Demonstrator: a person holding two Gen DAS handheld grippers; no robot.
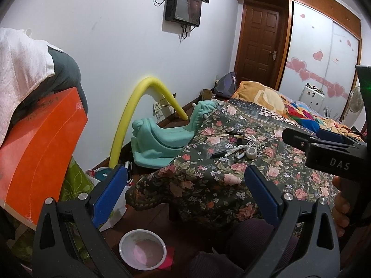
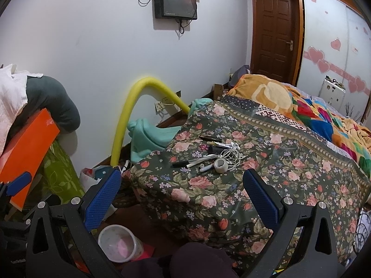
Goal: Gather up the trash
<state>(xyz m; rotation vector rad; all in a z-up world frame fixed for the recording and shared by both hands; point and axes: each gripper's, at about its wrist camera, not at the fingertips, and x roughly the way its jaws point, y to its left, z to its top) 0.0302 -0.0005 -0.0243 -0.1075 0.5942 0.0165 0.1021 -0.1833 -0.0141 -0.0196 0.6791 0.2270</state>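
left wrist view: the left gripper (image 1: 185, 194) is spread wide and holds nothing, i think because no trash is chosen yet. the small items (image 1: 238, 147), a black pen, white earphones, a cable and a roll of tape, lie together on the floral cloth (image 1: 208, 178) at about 1 o'clock from its tips. the white cup (image 1: 142, 249) stands on the floor at 7 o'clock, probably the place for trash. the right gripper's black body (image 1: 329, 155) comes in at 3 o'clock.

right wrist view: the right gripper (image 2: 183, 192) is also fully apart and empty. the same items (image 2: 215, 156) lie at 12 o'clock, near but not touching. they look small, thin and tangled, so picking one alone seems difficult. the cup (image 2: 117, 243) is at 7 o'clock, with something pink inside.
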